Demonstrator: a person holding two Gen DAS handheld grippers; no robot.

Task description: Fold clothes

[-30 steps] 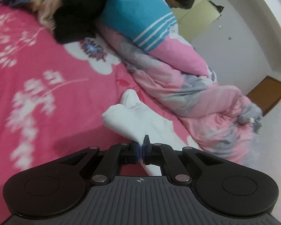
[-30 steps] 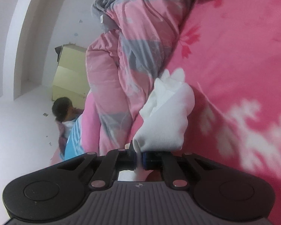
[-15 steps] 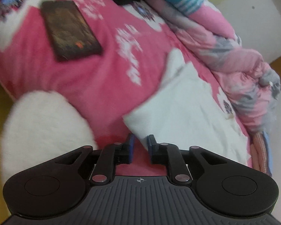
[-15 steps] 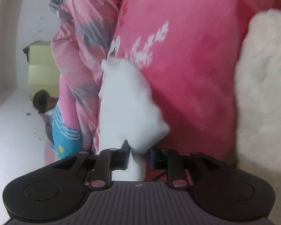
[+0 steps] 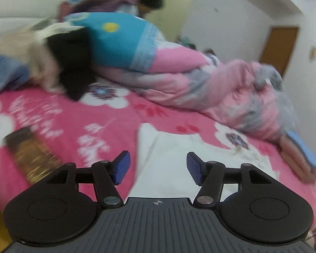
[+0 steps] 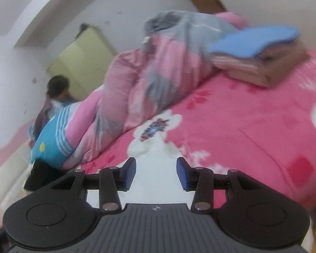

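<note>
a white garment [image 5: 200, 158] lies spread flat on a pink floral bedspread [image 5: 73, 113], just ahead of both grippers. the left gripper [image 5: 157, 167] and right gripper [image 6: 155, 172] hover over it, jaws spread, holding nothing. it looks soft, light and limp; best pinched at corners or an edge. left view shows a dark book [image 5: 31, 154] at 9 o'clock; right view shows folded clothes [image 6: 261, 61] at 1 o'clock.

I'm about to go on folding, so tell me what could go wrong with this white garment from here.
Both claws, left and right, are open, so the white garment lies loose on the pink bedspread; a careless regrasp could pinch the bedspread too. The garment lies near the bed's front edge and might slide off. Both views are blurred, so aiming at a corner may miss.
</note>
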